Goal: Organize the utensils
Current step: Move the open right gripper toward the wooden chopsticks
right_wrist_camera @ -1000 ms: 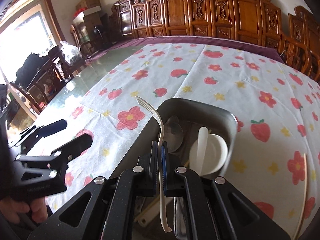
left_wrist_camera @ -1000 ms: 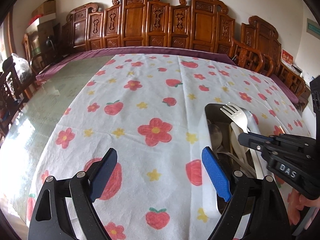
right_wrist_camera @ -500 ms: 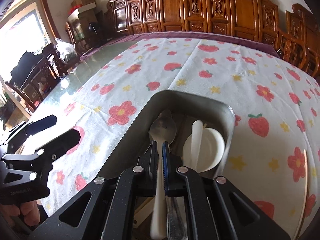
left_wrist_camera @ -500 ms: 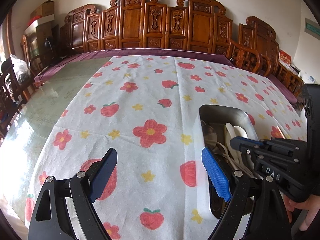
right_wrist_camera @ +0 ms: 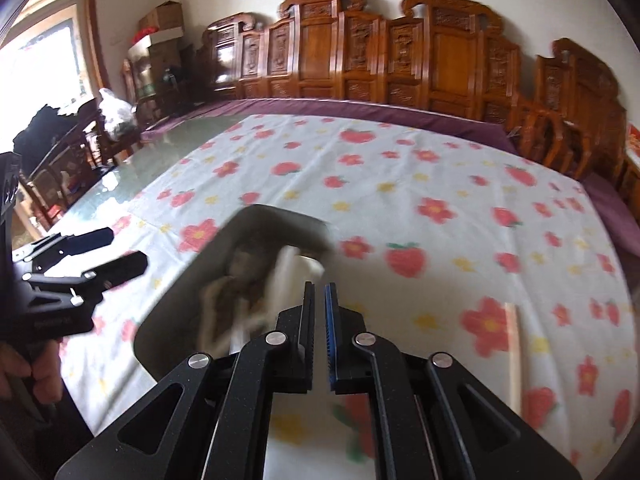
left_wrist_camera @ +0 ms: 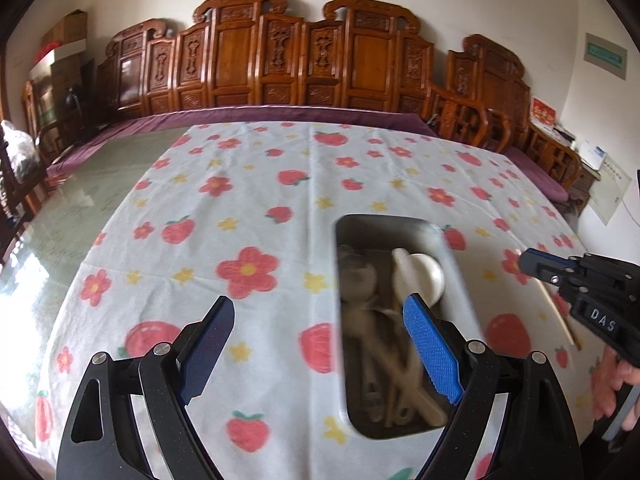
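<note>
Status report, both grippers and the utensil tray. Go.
Left gripper open, empty, over the cloth beside the tray. Right gripper shut, nothing between its fingers. Metal tray holds spoons and other utensils. One chopstick on the tablecloth beyond it.

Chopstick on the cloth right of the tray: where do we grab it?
Mid-length on the chopstick, from straight above, jaws astride its thin shaft. It lies flat on the cloth, clear of the tray, so nothing blocks either side. The right gripper looks nearest but is shut; open it first.
</note>
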`<state>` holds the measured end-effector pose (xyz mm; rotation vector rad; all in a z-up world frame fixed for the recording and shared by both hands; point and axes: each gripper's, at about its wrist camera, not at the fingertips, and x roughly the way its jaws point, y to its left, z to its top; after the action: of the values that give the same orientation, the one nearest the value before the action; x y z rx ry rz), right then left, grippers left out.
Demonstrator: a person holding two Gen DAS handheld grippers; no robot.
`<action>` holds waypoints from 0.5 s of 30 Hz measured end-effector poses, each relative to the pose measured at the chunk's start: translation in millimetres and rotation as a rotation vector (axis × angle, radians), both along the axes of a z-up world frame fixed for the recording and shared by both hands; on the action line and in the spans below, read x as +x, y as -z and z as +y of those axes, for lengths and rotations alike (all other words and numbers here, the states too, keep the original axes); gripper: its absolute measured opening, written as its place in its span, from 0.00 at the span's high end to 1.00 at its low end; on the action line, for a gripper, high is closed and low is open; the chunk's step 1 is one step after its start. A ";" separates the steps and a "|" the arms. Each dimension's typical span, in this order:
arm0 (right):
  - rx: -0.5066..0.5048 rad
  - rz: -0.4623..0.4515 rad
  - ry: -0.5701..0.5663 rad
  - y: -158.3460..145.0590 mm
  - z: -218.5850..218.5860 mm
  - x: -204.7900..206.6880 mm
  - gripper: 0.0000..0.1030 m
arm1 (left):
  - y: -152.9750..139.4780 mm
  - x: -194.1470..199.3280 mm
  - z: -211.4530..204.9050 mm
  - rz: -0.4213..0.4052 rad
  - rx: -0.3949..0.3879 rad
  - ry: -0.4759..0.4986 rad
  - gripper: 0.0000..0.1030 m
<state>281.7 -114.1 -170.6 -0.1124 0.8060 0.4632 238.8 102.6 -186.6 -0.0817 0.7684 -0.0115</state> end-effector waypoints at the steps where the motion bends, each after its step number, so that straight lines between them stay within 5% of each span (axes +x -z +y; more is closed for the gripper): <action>1: -0.007 -0.002 0.016 -0.5 -11.3 -2.5 0.93 | -0.8 -0.4 -4.0 -0.003 -0.002 0.010 0.19; 4: -0.029 -0.004 0.056 1.2 -45.4 -9.2 0.78 | -2.9 -2.2 -19.1 -0.011 0.001 0.042 0.19; 15: -0.102 0.057 0.190 36.5 -147.6 -12.1 0.78 | -6.2 -14.5 -74.3 -0.019 0.020 0.150 0.19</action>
<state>269.7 -261.7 -207.1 -0.1163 0.8870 0.2462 224.3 28.3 -180.3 -0.0050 0.7544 -0.1470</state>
